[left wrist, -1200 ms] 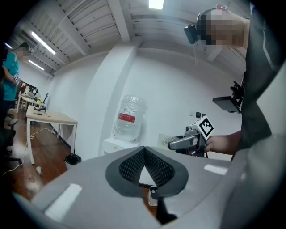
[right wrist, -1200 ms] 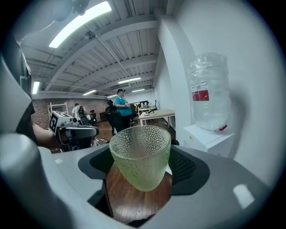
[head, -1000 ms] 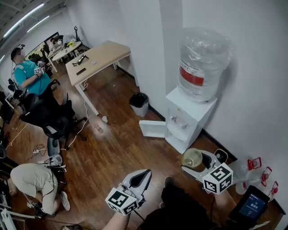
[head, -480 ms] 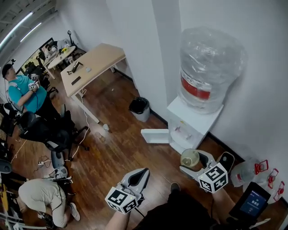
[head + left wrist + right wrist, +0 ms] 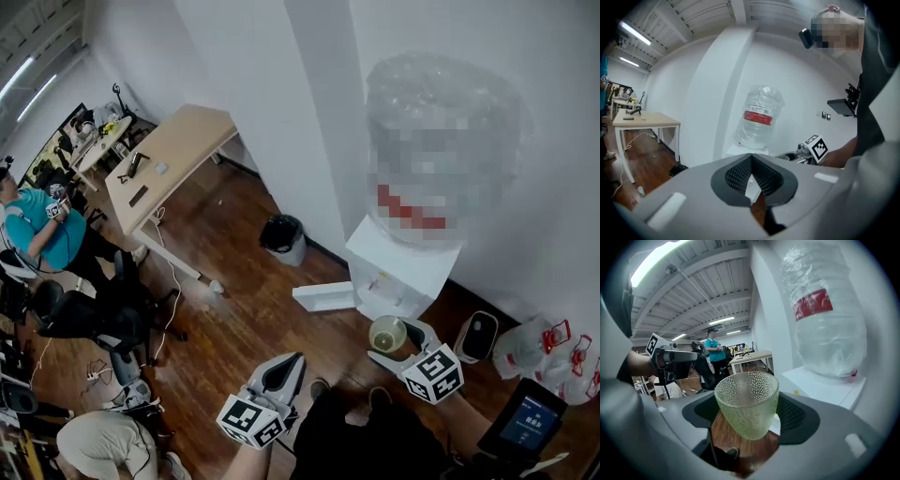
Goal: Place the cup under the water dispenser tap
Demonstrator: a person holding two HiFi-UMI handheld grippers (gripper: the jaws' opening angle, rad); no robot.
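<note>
Right gripper view: the right gripper (image 5: 749, 412) is clamped on the cup (image 5: 747, 401). Its pads press the lower, narrower part of the dimpled glass wall. The cup is upright, mouth up, and looks empty.
Left gripper view: the left gripper (image 5: 751, 174) has its jaws closed together on nothing and is carried off to the side.
Cup's place: in the air over the wooden floor (image 5: 225, 319), near the front of the water dispenser (image 5: 403, 267) and not yet under its taps (image 5: 382, 279).
Stage: judged to be the approach, with the placing not yet done.
Slip risk: the glass tapers downward and the hold sits low on it. A jolt or a tilt of the hand could let the cup rock or slide out between the pads and fall to the floor.
Knock risk: the taps sit in a shallow recess below the big bottle (image 5: 825, 315). Coming in too high could strike the cup's rim on a tap or on the recess's upper edge.
Door risk: a white door panel (image 5: 323, 295) stands open at the dispenser's lower front and could catch the gripper on a low approach.
Set-down risk: the ledge under the taps is too small to make out. A cup let go near its front edge could tip off and break.
</note>
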